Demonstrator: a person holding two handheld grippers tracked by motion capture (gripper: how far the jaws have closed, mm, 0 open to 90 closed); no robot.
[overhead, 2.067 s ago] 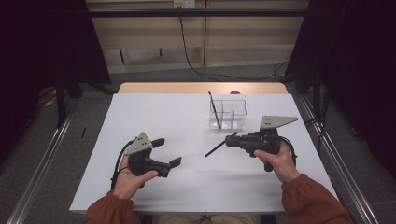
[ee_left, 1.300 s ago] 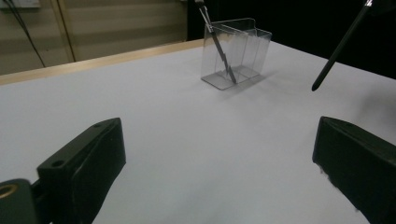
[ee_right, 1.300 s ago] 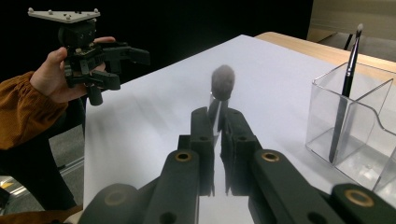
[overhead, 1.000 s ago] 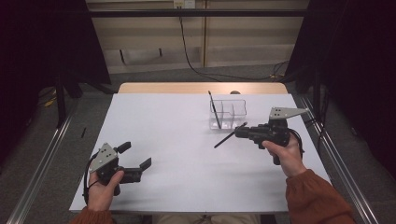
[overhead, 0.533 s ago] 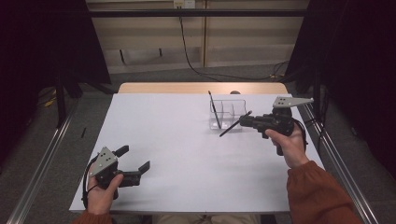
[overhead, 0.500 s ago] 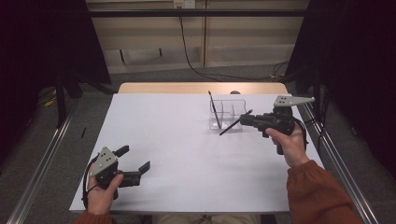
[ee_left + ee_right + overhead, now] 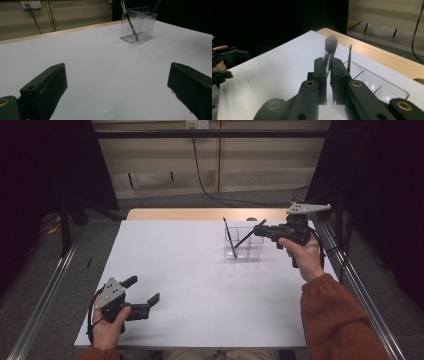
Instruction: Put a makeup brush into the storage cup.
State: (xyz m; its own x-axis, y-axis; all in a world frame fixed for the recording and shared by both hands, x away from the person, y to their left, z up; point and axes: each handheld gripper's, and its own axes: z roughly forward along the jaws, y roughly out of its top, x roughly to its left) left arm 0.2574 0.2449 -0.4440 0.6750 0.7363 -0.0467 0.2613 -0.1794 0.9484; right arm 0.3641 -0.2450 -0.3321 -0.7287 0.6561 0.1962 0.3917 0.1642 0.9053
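Note:
My right gripper (image 7: 264,229) is in the air at the back right, shut on a dark makeup brush (image 7: 248,236) that slants down over a clear compartment organizer (image 7: 243,251). In the right gripper view the jaws (image 7: 329,64) pinch the handle and the fluffy grey brush head (image 7: 331,43) sticks out beyond them. A thin dark brush (image 7: 229,238) leans inside the organizer (image 7: 138,25), and the left gripper view shows this brush (image 7: 130,20) too. My left gripper (image 7: 144,289) rests low at the front left of the white table, open with nothing between its jaws (image 7: 117,87).
The white table (image 7: 190,270) has a wooden strip (image 7: 200,213) along its far edge. Metal rails run beside it on the left (image 7: 45,295) and the right (image 7: 360,290). A cable (image 7: 202,175) hangs down the back wall. Dark curtains stand at both sides.
My right gripper has risen and moved toward the far right with the brush, bringing it over the organizer. My left gripper drew back to the front left, then stayed still.

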